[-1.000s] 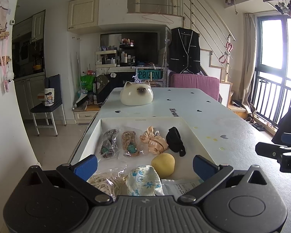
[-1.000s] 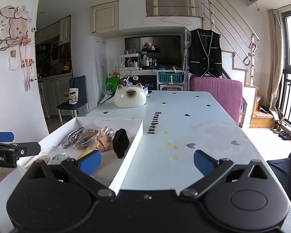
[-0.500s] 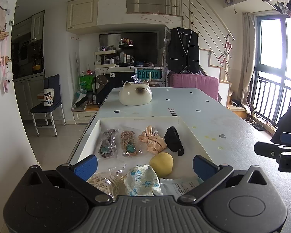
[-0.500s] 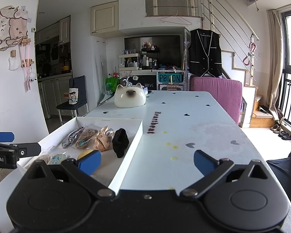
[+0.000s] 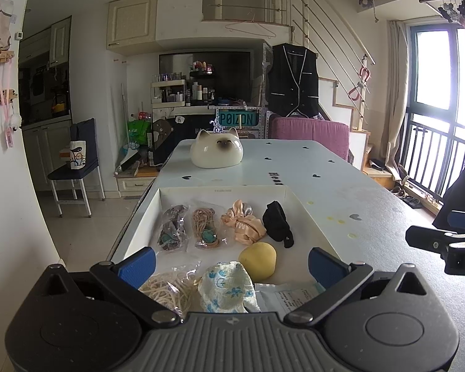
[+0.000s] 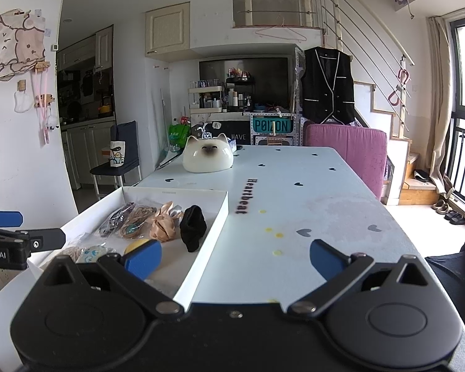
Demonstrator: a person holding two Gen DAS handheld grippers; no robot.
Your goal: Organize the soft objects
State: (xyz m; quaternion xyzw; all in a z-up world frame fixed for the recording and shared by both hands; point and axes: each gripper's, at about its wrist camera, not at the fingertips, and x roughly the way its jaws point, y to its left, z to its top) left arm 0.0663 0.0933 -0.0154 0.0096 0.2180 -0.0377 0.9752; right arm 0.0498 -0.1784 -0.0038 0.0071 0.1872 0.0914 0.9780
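Observation:
A shallow white box (image 5: 221, 191) (image 6: 215, 221) on the pale table holds soft items: a black scrunchie (image 5: 276, 223) (image 6: 192, 227), a peach satin scrunchie (image 5: 245, 225) (image 6: 163, 223), a yellow sponge (image 5: 258, 261), a floral cloth (image 5: 228, 286), two bagged accessories (image 5: 187, 228) and a bag of cream cord (image 5: 167, 288). My left gripper (image 5: 231, 262) hovers open over the box's near end, holding nothing. My right gripper (image 6: 235, 257) hangs open over the box's right rim and the bare table beside it, also holding nothing.
A white cat-shaped ceramic dish (image 5: 217, 152) (image 6: 207, 154) sits at the table's far end. A purple chair (image 6: 348, 152) stands beyond the table on the right, a dark chair (image 5: 77, 167) on the left. Bare tabletop (image 6: 310, 204) spreads right of the box.
The left wrist view has shifted very slightly, the box contents sitting a touch lower and nearer. Both grippers stay open and nothing in the box has moved.

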